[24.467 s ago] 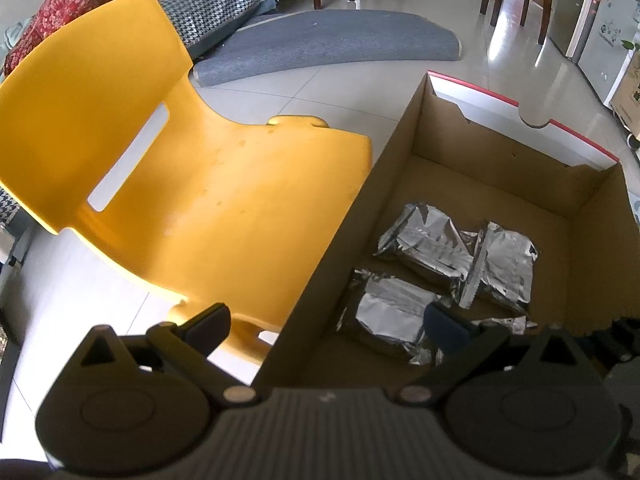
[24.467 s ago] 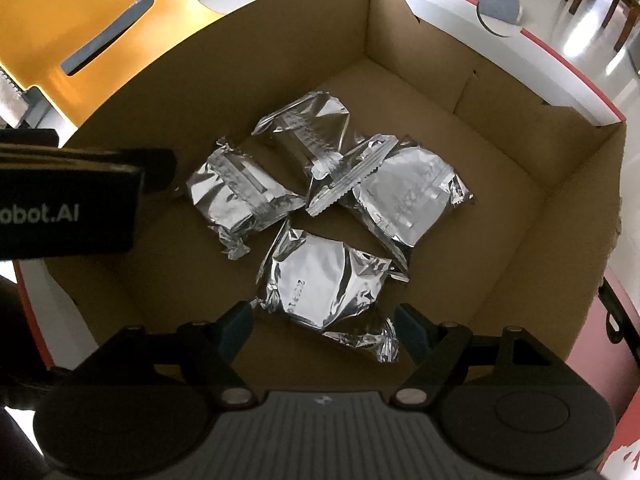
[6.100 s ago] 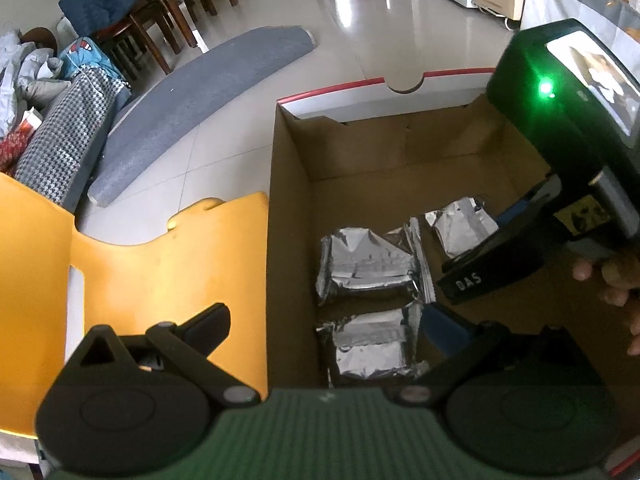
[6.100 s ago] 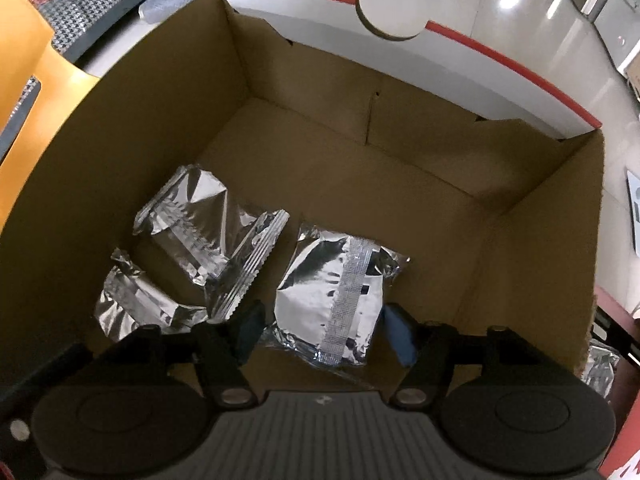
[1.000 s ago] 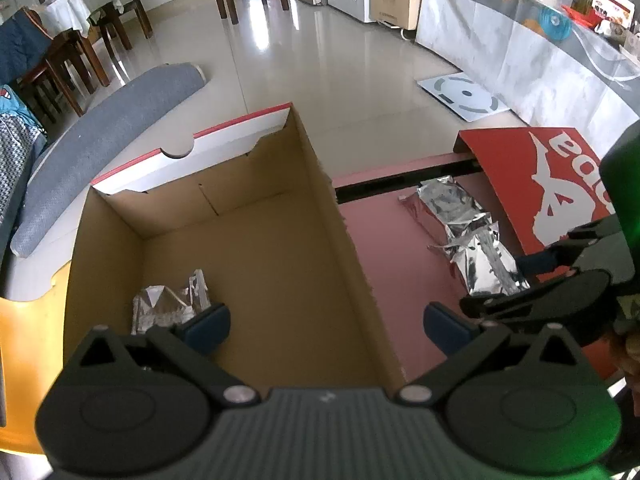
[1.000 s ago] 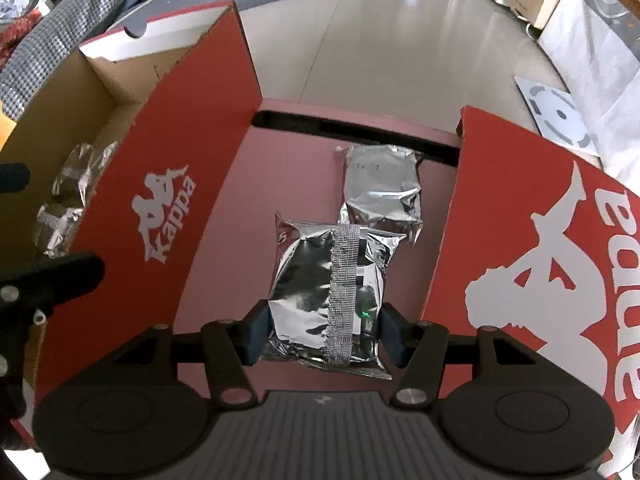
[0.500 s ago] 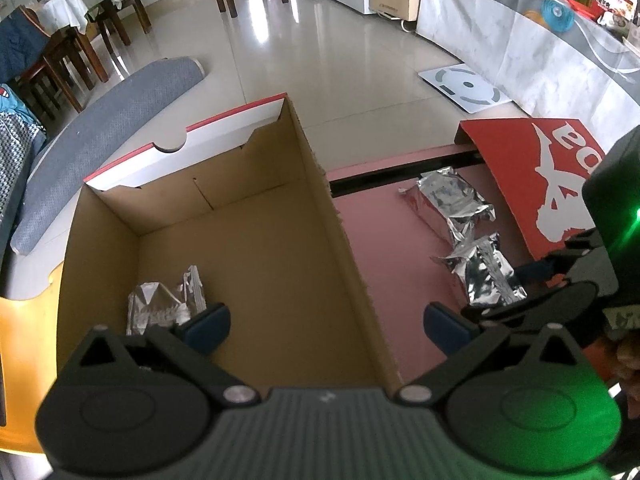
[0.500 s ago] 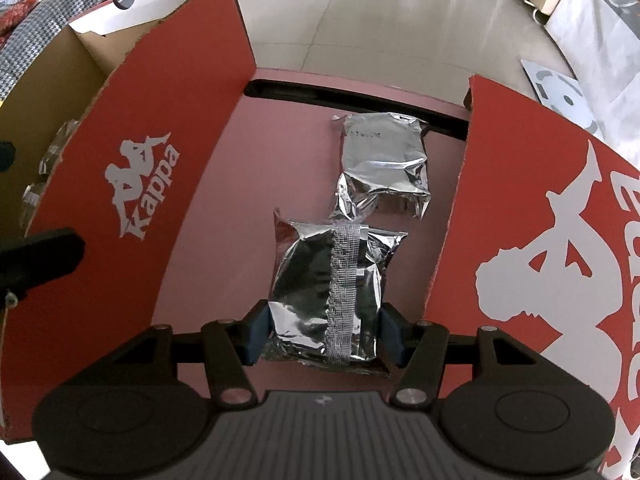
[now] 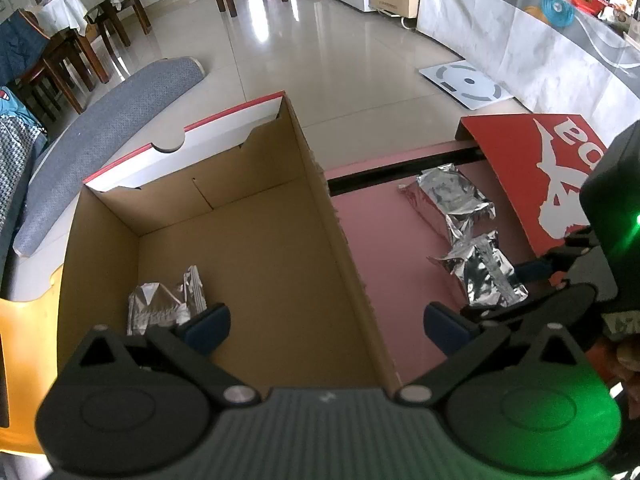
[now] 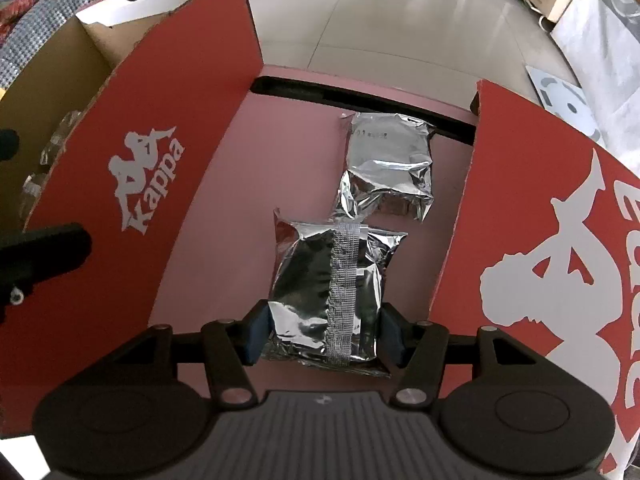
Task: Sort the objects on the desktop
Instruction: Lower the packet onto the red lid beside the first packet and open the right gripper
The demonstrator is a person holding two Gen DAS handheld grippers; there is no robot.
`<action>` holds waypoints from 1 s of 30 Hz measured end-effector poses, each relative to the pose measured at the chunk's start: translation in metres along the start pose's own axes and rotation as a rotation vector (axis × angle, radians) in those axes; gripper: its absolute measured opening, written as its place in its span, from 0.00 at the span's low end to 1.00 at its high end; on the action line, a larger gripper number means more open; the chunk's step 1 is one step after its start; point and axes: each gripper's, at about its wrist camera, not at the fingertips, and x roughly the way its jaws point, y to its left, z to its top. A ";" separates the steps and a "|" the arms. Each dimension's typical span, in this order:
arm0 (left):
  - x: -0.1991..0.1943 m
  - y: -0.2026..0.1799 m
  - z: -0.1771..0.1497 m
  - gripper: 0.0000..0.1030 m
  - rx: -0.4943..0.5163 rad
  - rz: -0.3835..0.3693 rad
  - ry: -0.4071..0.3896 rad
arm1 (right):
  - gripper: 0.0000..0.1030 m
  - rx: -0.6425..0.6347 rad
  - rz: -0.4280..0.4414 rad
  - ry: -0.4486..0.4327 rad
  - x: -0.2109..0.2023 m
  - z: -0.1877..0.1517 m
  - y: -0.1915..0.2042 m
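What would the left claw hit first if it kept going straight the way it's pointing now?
Most likely the bare floor of the open brown cardboard box, which fills the space between the open left claw's fingers. The crumpled silver foil packet lies just outside its left finger, so probably missed, though depth is unclear.

The left gripper (image 9: 323, 322) is held level, fingers spread wide apart, nothing between the blue pads (image 9: 206, 322). The right gripper (image 10: 322, 334) is angled downward, its two fingers drawn in against the sides of a foil pack (image 10: 332, 292). The right gripper's body is seen at the left view's right edge.
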 end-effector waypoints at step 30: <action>0.000 -0.004 0.000 1.00 0.031 0.026 -0.007 | 0.56 -0.009 -0.021 0.017 0.002 0.003 -0.002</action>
